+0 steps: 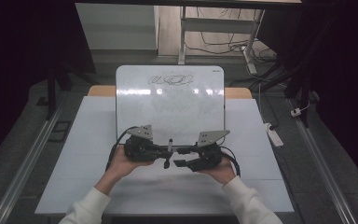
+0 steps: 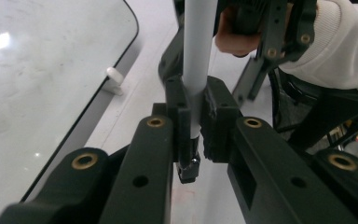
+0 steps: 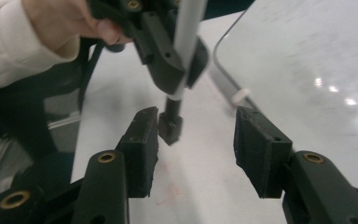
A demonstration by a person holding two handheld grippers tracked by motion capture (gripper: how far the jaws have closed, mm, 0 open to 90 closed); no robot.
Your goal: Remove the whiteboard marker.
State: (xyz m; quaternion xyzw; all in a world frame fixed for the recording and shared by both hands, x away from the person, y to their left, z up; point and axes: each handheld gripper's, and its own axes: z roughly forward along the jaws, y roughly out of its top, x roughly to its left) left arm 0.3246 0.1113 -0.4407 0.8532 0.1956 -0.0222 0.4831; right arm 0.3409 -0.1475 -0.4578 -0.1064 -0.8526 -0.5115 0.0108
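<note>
Your left gripper (image 1: 168, 154) holds the marker (image 2: 196, 60), its jaws clamped tight on the grey barrel just above the dark cap end. In the left gripper view the barrel runs straight up from between the pads, and the black cap (image 2: 189, 170) pokes out below them toward the table (image 2: 149, 70). The marker's long axis stands near upright, cap end down, close to the near edge of the whiteboard (image 1: 170, 105).

Your right gripper (image 3: 196, 147) is the one that has work to do. Its jaws stand about half open with nothing between the pads. In the right gripper view the cap (image 3: 170, 126) hangs just beyond and slightly to the left of the gap, close to the left pad (image 3: 142, 140) and clear of the right one. In the high view the two grippers face each other tip to tip above the table, with the marker between them.

Everything turns on that offset: the cap sits off centre in the gap and a little farther out than the pads. To take it squarely, I judge you would need to bring the right jaws forward and slightly left until the cap sits midway between them, across the marker's axis.
</note>
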